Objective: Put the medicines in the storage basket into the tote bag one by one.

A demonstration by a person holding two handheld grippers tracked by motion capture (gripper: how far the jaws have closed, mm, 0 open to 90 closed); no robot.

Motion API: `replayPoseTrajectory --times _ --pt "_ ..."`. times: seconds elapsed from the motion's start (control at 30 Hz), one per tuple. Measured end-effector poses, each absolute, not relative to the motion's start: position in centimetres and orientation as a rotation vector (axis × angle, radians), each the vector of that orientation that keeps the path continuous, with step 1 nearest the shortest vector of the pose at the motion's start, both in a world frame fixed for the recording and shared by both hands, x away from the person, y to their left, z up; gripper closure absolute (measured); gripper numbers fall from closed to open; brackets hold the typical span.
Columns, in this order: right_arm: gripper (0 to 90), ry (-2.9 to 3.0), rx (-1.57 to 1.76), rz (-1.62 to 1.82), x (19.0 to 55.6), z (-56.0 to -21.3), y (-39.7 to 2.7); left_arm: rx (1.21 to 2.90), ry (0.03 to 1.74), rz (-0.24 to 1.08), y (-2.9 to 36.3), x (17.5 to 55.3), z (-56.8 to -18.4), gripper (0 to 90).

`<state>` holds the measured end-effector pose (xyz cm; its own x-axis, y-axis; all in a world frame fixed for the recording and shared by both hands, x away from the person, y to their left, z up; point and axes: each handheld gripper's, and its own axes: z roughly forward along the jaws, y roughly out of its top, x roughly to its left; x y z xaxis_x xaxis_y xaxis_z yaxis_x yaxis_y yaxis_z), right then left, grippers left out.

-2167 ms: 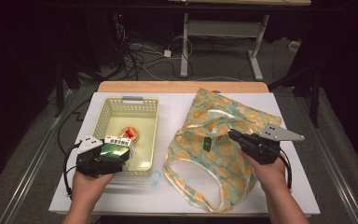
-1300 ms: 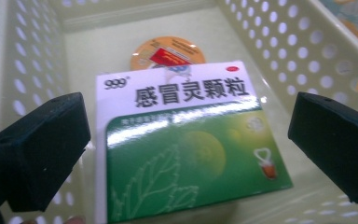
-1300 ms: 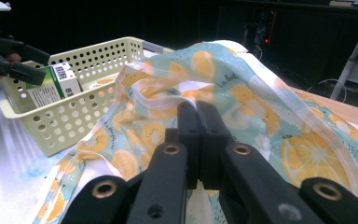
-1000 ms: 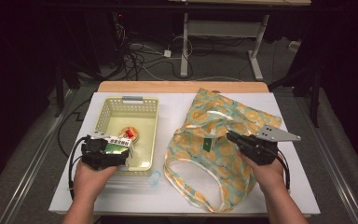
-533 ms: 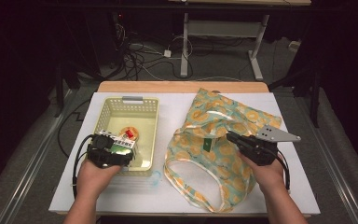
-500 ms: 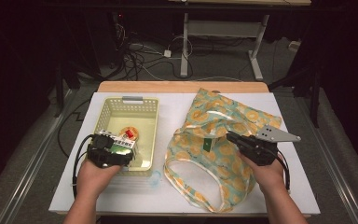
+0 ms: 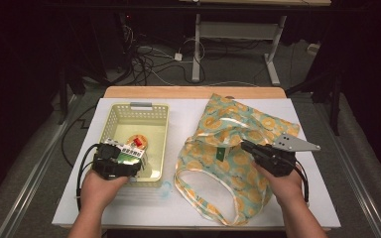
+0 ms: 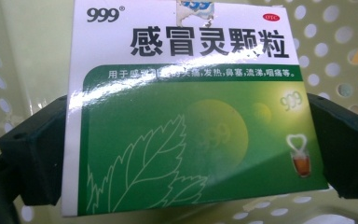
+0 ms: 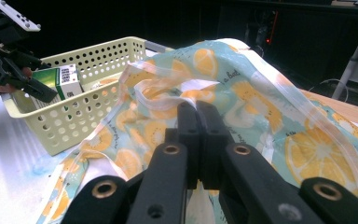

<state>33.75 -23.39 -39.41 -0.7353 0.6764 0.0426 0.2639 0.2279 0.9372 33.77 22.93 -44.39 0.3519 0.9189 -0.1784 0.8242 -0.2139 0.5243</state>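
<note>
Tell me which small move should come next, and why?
Probably lift the box up out of the basket toward the bag. The left hand-held gripper is clamped on the box inside the basket, and the right hand-held gripper pinches the bag's rim, apparently to hold it open.
</note>
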Motion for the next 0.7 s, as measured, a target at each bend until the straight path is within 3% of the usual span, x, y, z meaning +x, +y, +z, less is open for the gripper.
replayPoseTrajectory --times 0.7 --pt "90.0 2.124 0.867 1.528 33.7 -39.2 -23.6 1.991 1.400 0.322 23.5 32.6 -44.0 5.7"
